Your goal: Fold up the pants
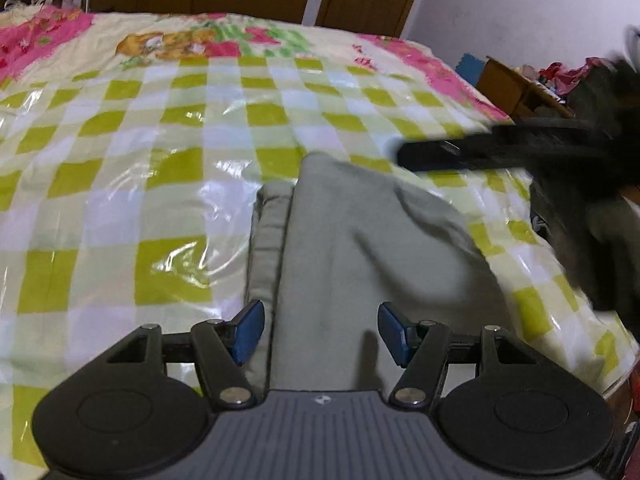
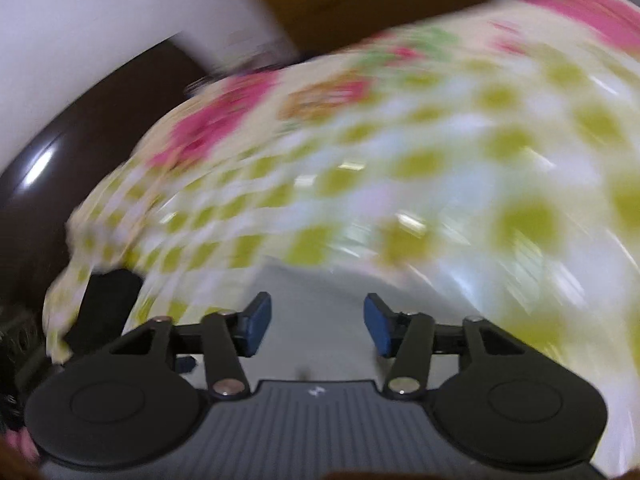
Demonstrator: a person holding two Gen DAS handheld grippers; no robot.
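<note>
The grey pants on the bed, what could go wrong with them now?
1. Both the left gripper and the right gripper are open and hold nothing, so the folded grey pants may spring apart.
2. The shiny plastic cover over the checked bed looks slippery; a nudge could slide the pants.
3. The right wrist view is blurred, so a bump is possible.

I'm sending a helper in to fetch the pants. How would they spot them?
Look at the bed with the green-and-white checked, plastic-covered cover. Near its front edge lie the pants, folded into a long strip. They are plain grey-green cloth, the only unpatterned thing on that cover.
</note>
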